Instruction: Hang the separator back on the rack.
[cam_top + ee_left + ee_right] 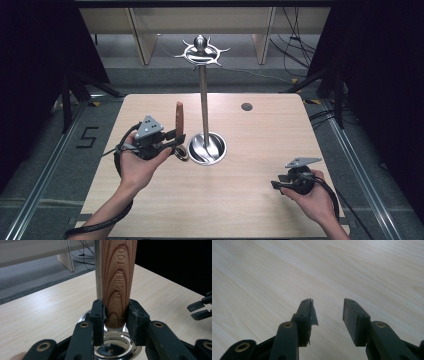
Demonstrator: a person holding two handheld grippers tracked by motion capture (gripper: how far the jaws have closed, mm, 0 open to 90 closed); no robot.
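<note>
Wood-handled kitchen tool (119, 282) is up in the left gripper (179, 141), and the pinch shows plainly in the left gripper view: both fingers (98, 315) press on the handle's lower end, one on each flat side, wood grain and stamped lettering running straight up from between them. Below the fingers the handle meets a shiny metal ring or collar (113, 336); what hangs under that I cannot make out.

Handling, as I judge it: stiff wood, light, with a smooth finish that could slide if the squeeze eases. The hold sits low on the handle, so the long part above the fingers has leverage to tip. A firm pinch near the collar looks right.

Long axis stands nearly upright, free end pointing up and away from the fingers, metal end down. From the high view it rises just beside the steel pole (203, 100) of the hanging rack, whose round base (206, 148) lies just beyond the fingertips and whose hooked crown (201, 52) sits well above them.

Right gripper (278, 184) hangs over bare table (274, 270), well apart from the action, fingers (352, 315) spread with nothing between them.
</note>
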